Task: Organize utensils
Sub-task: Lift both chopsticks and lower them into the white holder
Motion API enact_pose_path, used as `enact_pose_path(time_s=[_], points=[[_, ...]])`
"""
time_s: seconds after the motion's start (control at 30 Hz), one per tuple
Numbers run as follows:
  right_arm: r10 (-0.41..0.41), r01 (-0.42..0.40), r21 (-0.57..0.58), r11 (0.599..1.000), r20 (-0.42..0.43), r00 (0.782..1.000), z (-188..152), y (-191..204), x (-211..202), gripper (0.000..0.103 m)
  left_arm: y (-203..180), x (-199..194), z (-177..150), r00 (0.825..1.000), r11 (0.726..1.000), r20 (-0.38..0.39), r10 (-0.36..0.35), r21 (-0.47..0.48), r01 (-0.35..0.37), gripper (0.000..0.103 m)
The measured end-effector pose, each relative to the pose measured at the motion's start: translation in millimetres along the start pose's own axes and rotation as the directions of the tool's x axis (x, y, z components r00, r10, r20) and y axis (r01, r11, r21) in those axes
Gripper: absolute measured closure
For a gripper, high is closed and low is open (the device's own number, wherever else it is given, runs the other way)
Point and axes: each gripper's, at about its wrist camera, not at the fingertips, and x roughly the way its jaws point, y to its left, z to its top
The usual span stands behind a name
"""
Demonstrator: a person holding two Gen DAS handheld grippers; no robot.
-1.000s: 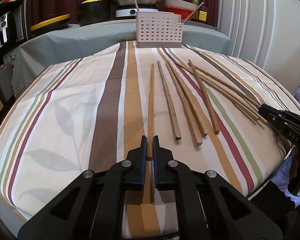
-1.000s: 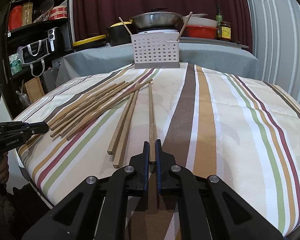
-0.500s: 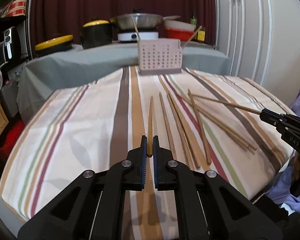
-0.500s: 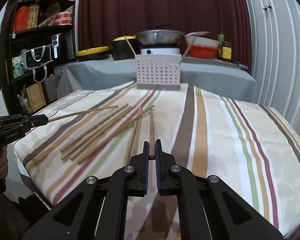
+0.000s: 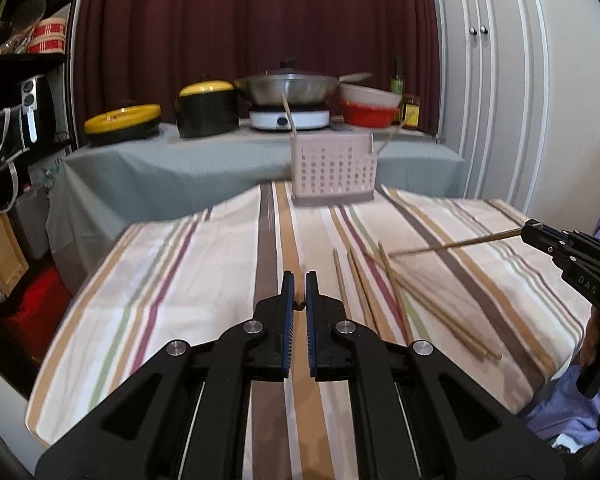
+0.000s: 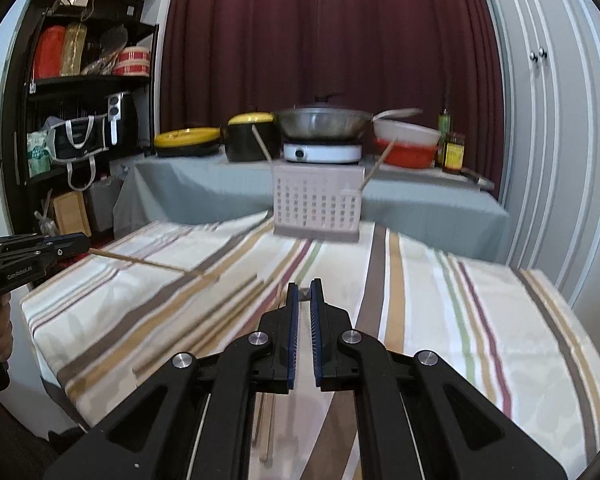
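inspector: state of each claw?

recorder: left claw (image 5: 300, 300) was narrowed onto one end of the left chopstick (image 6: 140, 262). right claw (image 6: 305, 304) was likewise clamped on the right chopstick (image 5: 452, 245). both sticks were clear of the table (image 5: 180, 272).

inspector: where did the perforated utensil holder (image 5: 334, 172) lie?

recorder: straight ahead of both claws, upright at the table's far edge, well apart from them. i could not tell which claw was nearer.

inspector: long axis of the sticks?

recorder: close to level, each free end pointing inward over the cloth. the holder opened upward. my judgement: each stick needs tipping toward vertical before it can drop in.

inspector: the remainder?

recorder: loose chopsticks (image 5: 396, 300) lay on the table, fanned lengthwise toward the holder.
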Motion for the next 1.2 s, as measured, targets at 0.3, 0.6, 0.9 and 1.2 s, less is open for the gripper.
enact_pose_path(time_s=[0.3, 0.6, 0.9, 1.2], points=[[-0.022, 0.022, 0.003, 1.000, 0.066, 0.998, 34, -10, -12, 0.096, 5, -19, 37, 0.997, 1.000, 0.082, -0.002, 0.001, 0.002, 0.097], [-0.026, 0.025, 0.012, 1.000, 0.075, 0.997, 45, -17, -6, 0.096, 11, -20, 57, 0.995, 1.000, 0.101, 0.003, -0.016, -0.002, 0.097], [-0.020, 0.019, 0.012, 1.000, 0.083, 0.996, 55, -19, 6, 0.096, 17, -5, 73, 0.994, 0.999, 0.111, 0.006, -0.033, -0.002, 0.097], [-0.014, 0.013, 0.016, 1.000, 0.097, 0.995, 68, -25, 23, 0.096, 17, 14, 87, 0.991, 0.999, 0.132, 0.017, -0.031, -0.013, 0.097]])
